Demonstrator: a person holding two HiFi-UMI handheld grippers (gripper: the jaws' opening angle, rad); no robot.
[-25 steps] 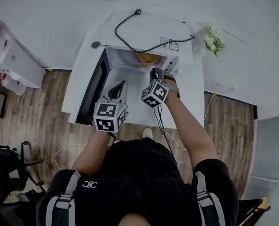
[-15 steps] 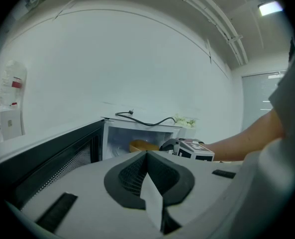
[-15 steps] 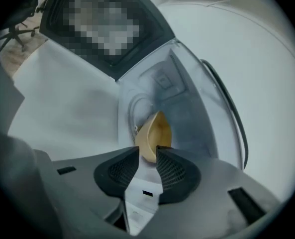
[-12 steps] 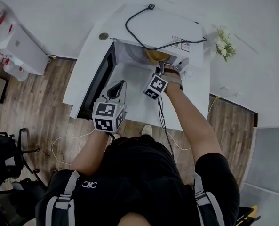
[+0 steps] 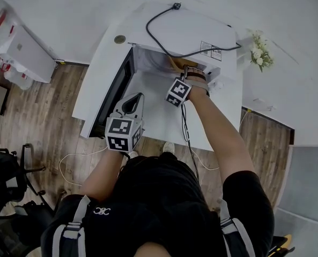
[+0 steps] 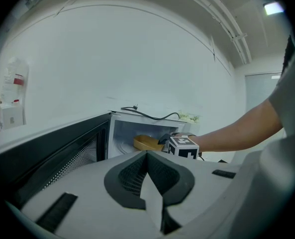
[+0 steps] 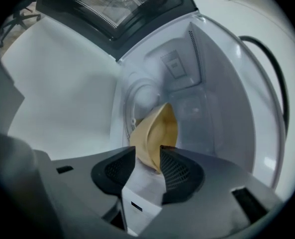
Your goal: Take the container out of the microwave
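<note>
The right gripper [image 5: 184, 74] is opening wide around the tan bowl-like container [image 7: 157, 128] in the white box microwave [image 5: 201, 33], ready to grab. The left gripper [image 6: 146, 156] waits closed.

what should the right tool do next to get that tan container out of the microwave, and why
Probably ease the right tool slightly further in, then close. Its jaws are opening, and the rim of the tan container stands between them, not yet gripped, inside the open microwave.
</note>
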